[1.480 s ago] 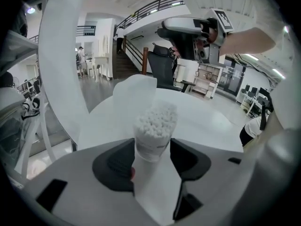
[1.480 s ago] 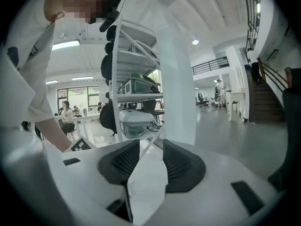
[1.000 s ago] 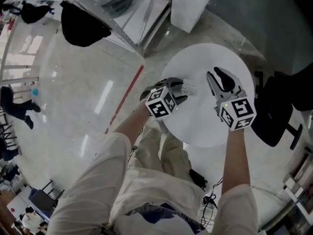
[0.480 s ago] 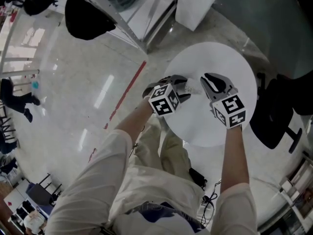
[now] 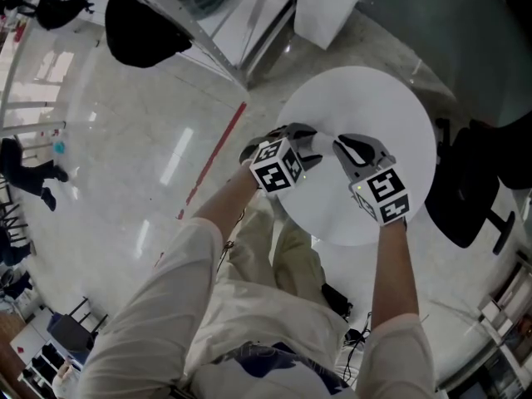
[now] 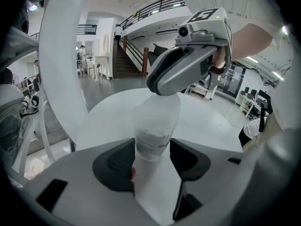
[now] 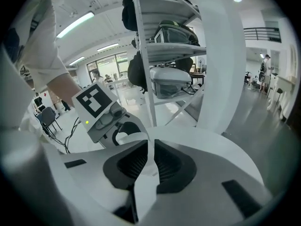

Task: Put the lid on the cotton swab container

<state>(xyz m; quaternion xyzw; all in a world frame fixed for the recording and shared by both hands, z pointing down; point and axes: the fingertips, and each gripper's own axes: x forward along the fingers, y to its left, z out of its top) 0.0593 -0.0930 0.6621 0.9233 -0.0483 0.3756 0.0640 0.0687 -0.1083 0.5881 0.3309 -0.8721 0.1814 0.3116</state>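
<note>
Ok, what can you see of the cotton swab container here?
The cotton swab container is a clear cylinder, with white filling in its lower part behind a label band. It stands upright over the white table, clamped between the left hand-held gripper's pads. The right hand-held gripper, jaws closing with a thin pale sliver between, covers its top.

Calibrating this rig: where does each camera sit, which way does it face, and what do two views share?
Head view: on the person's head, facing steeply down at the round table; forearms, legs, left tongs and right tongs show.
Left gripper view: rides the left tongs, looking along jaws shut on the cotton swab container; right tongs hang above it.
Right gripper view: rides the right tongs, jaws closing, gap's content unclear; faces the left tongs and shelving.
Shared: each gripper view shows the other tongs.
</note>
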